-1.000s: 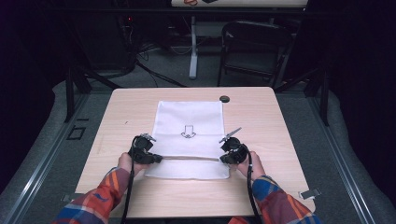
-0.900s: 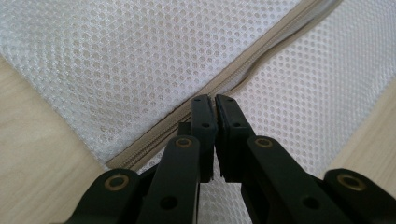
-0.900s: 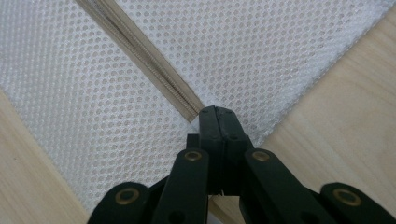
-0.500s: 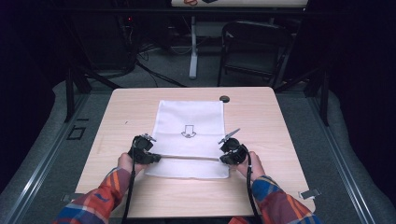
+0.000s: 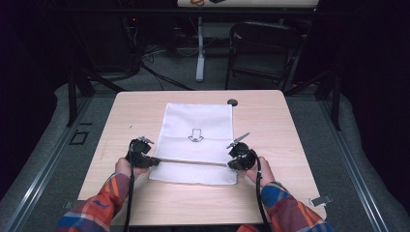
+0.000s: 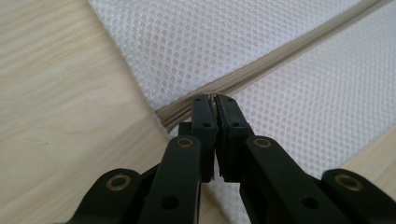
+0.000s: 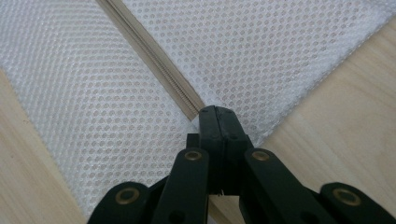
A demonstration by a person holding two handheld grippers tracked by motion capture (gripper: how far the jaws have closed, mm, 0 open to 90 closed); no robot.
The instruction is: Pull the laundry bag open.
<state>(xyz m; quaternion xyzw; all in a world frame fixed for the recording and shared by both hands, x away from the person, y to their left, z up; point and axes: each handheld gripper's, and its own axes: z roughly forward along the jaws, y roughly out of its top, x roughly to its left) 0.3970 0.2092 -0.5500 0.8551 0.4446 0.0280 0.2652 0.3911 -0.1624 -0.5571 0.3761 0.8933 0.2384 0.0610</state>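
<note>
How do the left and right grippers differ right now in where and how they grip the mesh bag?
The left gripper pinches the zipper at the left edge of the white mesh bag; the right gripper pinches it at the bag's right edge. In the high view, the right gripper carries a grey plate sticking up; the left sits lower and darker. Both are shut on the zipper line, near the table.

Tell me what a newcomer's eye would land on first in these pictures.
First, the white mesh bag lying flat in the middle of the wooden table, with a small black arrow print on it. Next, the left hand-held gripper and right hand-held gripper, each shut on one end of the bag's beige zipper, which runs across near the person's edge. A small dark round object sits by the bag's far right corner.
</note>
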